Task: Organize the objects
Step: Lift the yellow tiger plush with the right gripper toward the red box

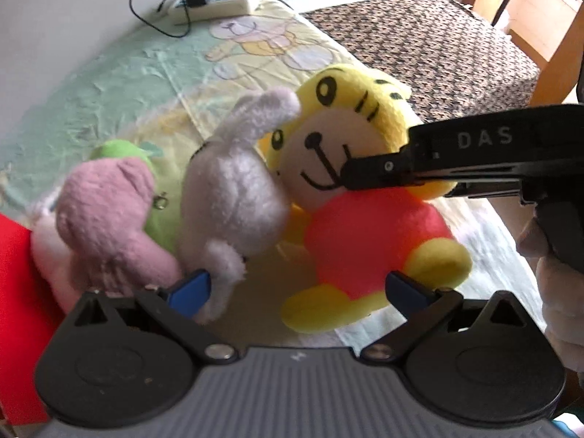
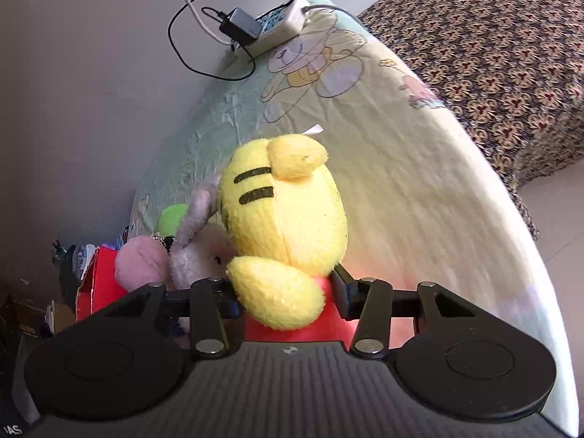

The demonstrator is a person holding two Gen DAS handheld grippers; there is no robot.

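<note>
A yellow tiger plush (image 1: 365, 241) in a red shirt sits upright on the pale cartoon sheet (image 1: 153, 73). My right gripper (image 1: 365, 182) reaches in from the right across its chin. In the right wrist view that gripper (image 2: 288, 299) is shut on the tiger plush (image 2: 284, 211) at its red body, below one yellow arm. A grey bunny plush (image 1: 233, 189) leans against the tiger's left side. My left gripper (image 1: 297, 292) stands open in front of both toys, its left blue pad touching the bunny's foot.
A pink plush (image 1: 106, 219) and a green one (image 1: 120, 149) lie left of the bunny, next to a red box (image 1: 18, 273). A power strip with a charger and cables (image 1: 215, 0) lies at the sheet's far end. A brown patterned cover (image 1: 438, 47) lies beyond on the right.
</note>
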